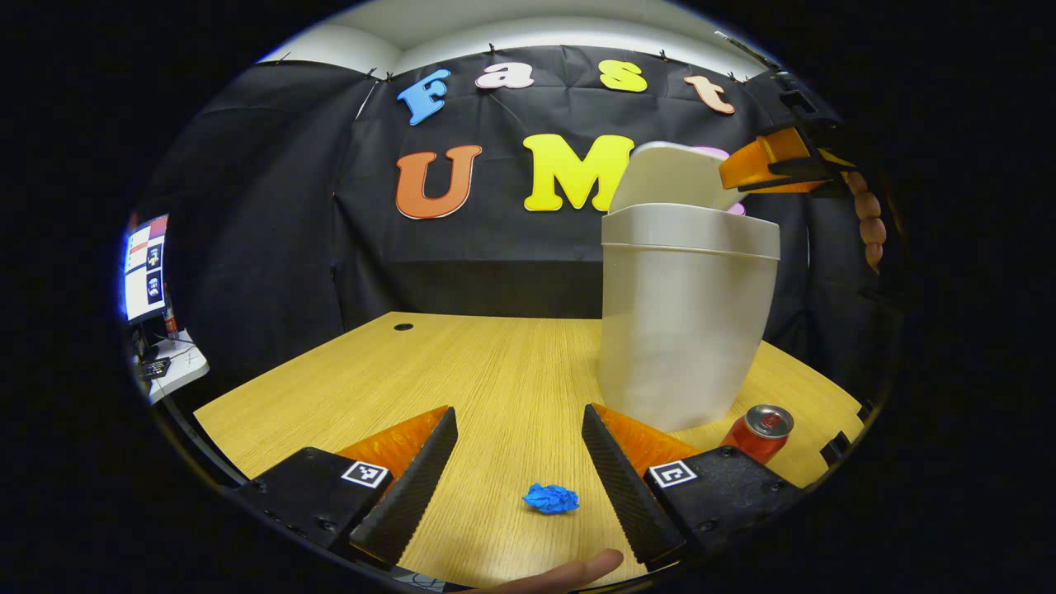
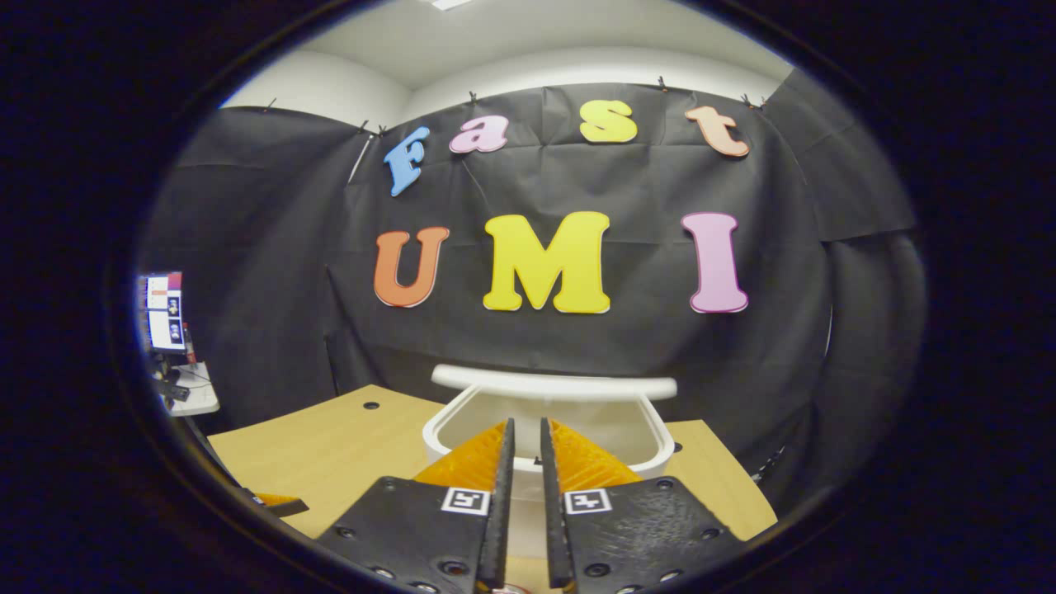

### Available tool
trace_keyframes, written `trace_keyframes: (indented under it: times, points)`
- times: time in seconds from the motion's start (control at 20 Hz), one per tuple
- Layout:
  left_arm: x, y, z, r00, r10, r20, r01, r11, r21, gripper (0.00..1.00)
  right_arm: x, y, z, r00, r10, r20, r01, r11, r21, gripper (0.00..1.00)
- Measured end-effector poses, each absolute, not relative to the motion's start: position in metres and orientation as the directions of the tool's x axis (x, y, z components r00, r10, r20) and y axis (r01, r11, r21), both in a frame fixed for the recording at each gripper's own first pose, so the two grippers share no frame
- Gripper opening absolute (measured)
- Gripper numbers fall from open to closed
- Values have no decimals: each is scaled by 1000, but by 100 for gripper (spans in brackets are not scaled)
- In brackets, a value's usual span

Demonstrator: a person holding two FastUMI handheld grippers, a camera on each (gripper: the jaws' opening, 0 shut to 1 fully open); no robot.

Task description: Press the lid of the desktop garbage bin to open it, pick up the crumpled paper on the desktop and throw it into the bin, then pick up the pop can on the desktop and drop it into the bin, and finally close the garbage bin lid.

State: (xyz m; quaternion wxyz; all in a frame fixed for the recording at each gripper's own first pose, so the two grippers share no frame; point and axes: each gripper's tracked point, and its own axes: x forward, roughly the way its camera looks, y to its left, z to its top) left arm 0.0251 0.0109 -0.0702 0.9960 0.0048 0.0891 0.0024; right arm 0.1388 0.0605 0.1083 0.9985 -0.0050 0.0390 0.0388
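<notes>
Wooden desk (image 1: 495, 363) w/ tall pale garbage bin (image 1: 685, 322) standing toward its right side; in right gripper view bin (image 2: 445, 433) seen from above, mouth open, nothing visible inside as far as can be told. Lid (image 1: 672, 177) tipped up behind the rim, so step 1 judged done; lid (image 2: 553, 384) reads as a raised pale band at the back of the opening. Right gripper (image 2: 526, 503) poised just above the bin's front rim, fingers nearly together w/ a thin gap, gripping nothing; from left gripper view same right gripper (image 1: 771, 165) up beside the raised lid, hand (image 1: 870, 219) behind it. Left gripper (image 1: 520, 487) low over the desk, fingers spread wide, empty. Red pop can (image 1: 761, 431) upright on desk just beside bin's base, untouched. Blue crumpled paper (image 1: 550, 498) on desk between the spread fingers, a bit ahead, touching neither. Fingertip (image 1: 577, 569) at bottom edge. Left to do: grab paper & drop in, then can, then shut lid – roughly a quarter through, paper pickup judged next.
</notes>
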Motion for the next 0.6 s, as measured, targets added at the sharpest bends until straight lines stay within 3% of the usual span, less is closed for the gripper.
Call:
trace_keyframes:
  times: [0.05,0.2,0.25,0.35,0.6]
  points:
    - [26,10,-72,983,2,-183,0,1000,8,99,134,61,107,994,76,-75,-78,997,-13,39]
    - [25,8,-76,981,-7,-194,8,1000,5,99,127,48,102,997,15,-76,-17,1000,-24,67]
    - [25,6,-76,980,-16,-200,15,1000,-2,99,125,48,99,997,14,-78,-16,1000,-19,83]
    - [27,1,-81,976,-37,-215,34,999,-18,98,121,50,94,996,20,-82,-21,1000,-13,96]
    - [29,-2,-100,962,-46,-269,45,999,-12,99,103,28,84,996,-52,-71,53,998,16,96]
